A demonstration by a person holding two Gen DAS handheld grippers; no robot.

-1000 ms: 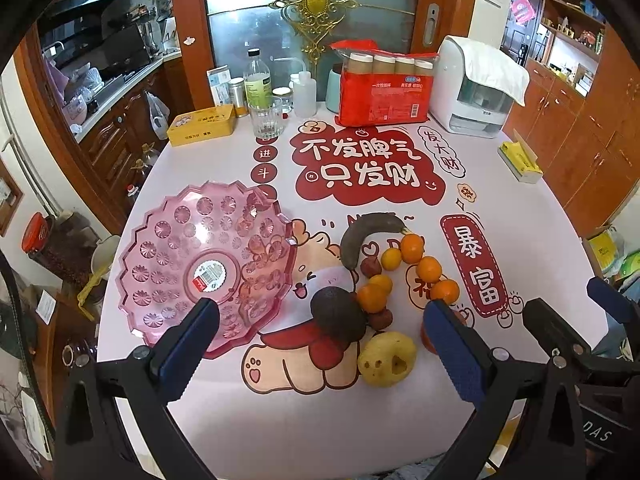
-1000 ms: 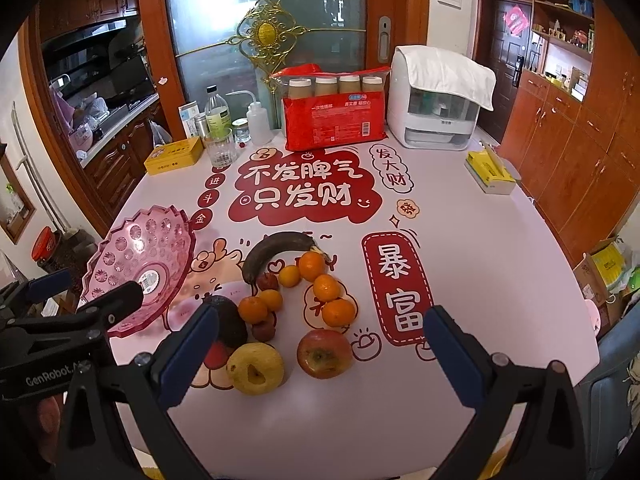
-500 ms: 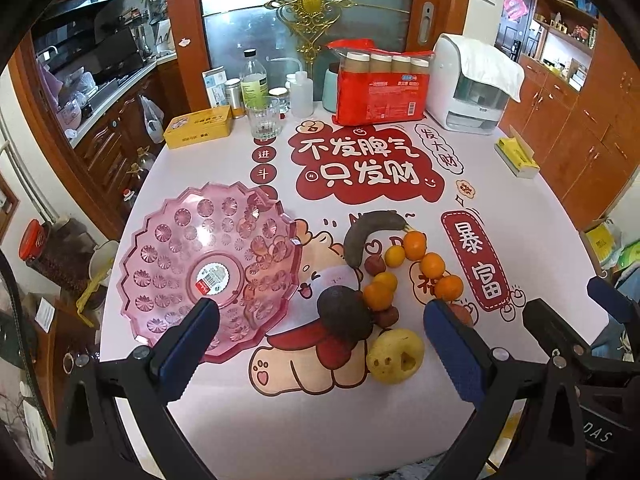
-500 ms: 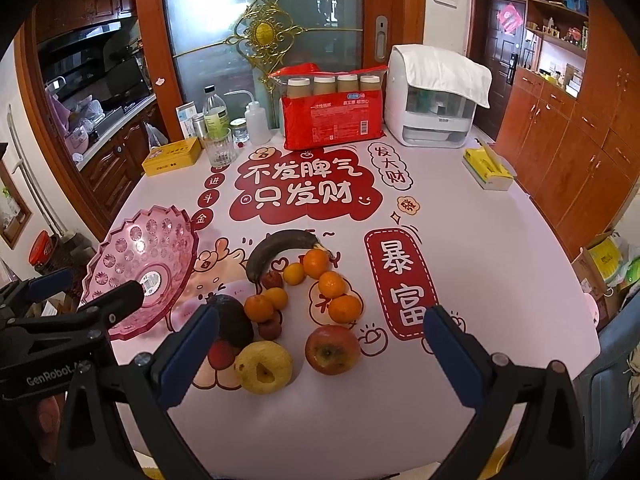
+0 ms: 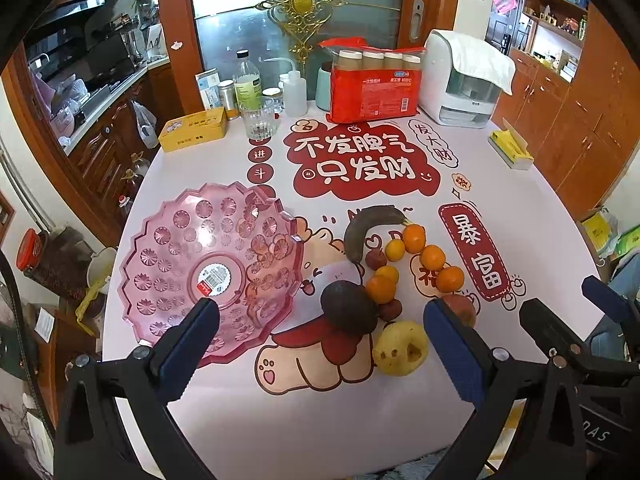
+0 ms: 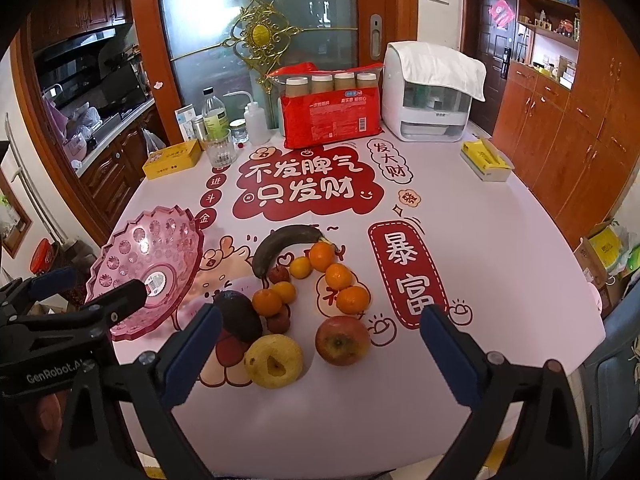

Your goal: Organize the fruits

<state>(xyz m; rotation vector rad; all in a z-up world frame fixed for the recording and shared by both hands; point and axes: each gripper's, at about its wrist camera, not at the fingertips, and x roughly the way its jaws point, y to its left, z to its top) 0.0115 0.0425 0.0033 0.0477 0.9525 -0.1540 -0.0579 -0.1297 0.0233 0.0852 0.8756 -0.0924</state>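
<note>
Since a second ago my right gripper [image 6: 320,344] has edged nearer the apple [image 6: 342,340], jaws closing on nothing; left gripper [image 5: 320,344] gapes unchanged.

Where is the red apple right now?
In the right wrist view, the red apple sits on the table at the near edge of the fruit pile, just right of the yellow apple and below the oranges.

We saw a glossy, translucent pink plastic bowl [image 5: 172,264] with a faceted pattern, a smooth printed tablecloth [image 5: 320,420], a dull, dark-skinned banana [image 6: 280,246], shiny wooden cabinets [image 6: 560,140] and a white cloth [image 6: 436,66].
</note>
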